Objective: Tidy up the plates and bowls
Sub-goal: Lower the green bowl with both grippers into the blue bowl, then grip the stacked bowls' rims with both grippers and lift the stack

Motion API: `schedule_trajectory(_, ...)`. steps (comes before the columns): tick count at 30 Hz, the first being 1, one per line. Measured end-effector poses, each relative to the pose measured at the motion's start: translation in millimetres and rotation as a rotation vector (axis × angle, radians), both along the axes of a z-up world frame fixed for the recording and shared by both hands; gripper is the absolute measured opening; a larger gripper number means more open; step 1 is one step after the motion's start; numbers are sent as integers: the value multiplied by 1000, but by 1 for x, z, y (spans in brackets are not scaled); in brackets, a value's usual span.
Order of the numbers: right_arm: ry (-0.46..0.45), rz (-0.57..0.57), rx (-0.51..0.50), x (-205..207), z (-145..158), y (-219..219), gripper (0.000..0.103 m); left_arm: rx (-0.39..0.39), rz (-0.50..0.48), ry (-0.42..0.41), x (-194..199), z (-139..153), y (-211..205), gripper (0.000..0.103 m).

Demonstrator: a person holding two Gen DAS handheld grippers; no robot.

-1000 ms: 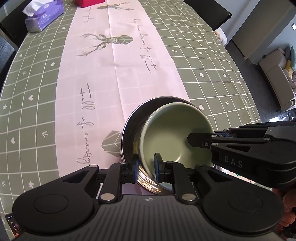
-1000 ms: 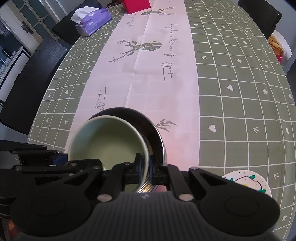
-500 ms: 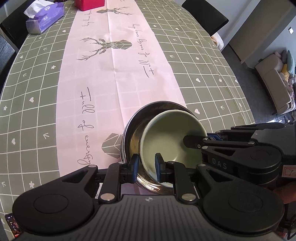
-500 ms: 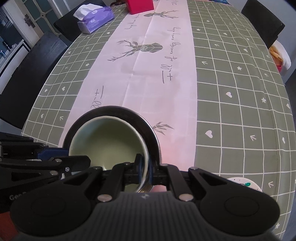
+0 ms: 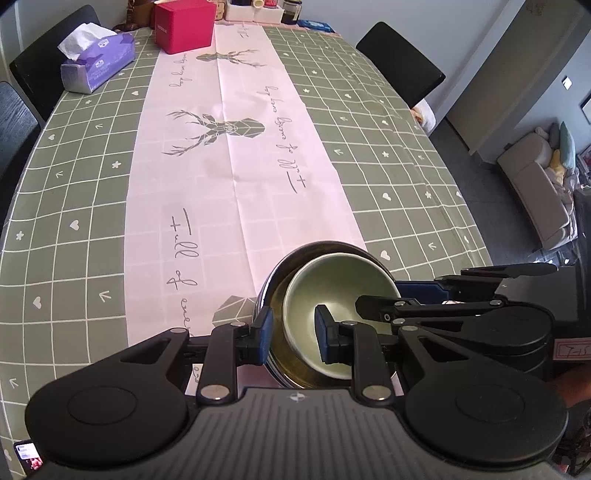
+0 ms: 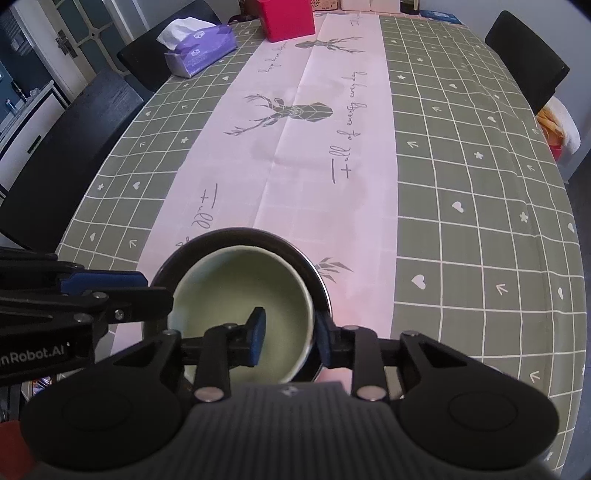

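A pale green bowl (image 5: 332, 284) sits inside a larger steel bowl (image 5: 275, 284) on the pink runner near the table's front edge. My left gripper (image 5: 293, 334) is open, its fingers straddling the near rims of both bowls. My right gripper (image 6: 290, 338) is open too, one finger inside the green bowl (image 6: 243, 288), the other outside its rim, over the steel bowl (image 6: 310, 266). Each gripper shows in the other's view, at the bowls' side.
A purple tissue box (image 5: 98, 61) and a red box (image 5: 184, 26) stand at the far end of the table. Black chairs (image 6: 74, 122) line the left side and far corners. The table's green checked cloth (image 6: 480, 221) spreads to the right.
Both grippers have opened and let go of the bowls' rims. Both cameras have pulled back and tilted up, showing more of the table. The nested bowls now rest on the runner.
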State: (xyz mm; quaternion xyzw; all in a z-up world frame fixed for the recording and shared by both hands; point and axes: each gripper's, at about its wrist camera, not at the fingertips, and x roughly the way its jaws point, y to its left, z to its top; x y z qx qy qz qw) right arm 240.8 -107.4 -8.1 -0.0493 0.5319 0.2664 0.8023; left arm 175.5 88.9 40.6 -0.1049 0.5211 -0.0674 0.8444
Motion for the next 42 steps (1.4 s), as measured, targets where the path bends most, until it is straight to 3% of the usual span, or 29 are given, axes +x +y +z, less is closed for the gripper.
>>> schedule_trajectory(8, -40, -18, 68, -3, 23, -11, 43, -39, 8, -40, -6, 3, 9, 36)
schedule_trajectory(12, -53, -40, 102, -3, 33, -20, 51, -72, 22, -65, -9, 3, 14, 54)
schedule_trajectory(15, -45, -71, 137, -3, 33, -30, 59, -98, 43, -85, -14, 1, 19, 57)
schedule_trajectory(18, -28, -93, 164, -5, 27, -38, 60, -117, 69, -106, -18, -5, 24, 67)
schedule_trajectory(23, 31, -146, 214, -9, 2, -49, 63, -183, 108, -130, -26, -22, 28, 68)
schedule_trajectory(31, 181, -245, 297, -4, -44, -57, 63, -316, 203, -89, -26, -64, 37, 68)
schedule_trajectory(37, 243, -284, 373, -1, -61, -60, 63, -344, 221, -57, -25, -81, 40, 68)
schedule_trajectory(42, 273, -287, 370, -1, -69, -59, 63, -363, 231, -61, -25, -85, 41, 68)
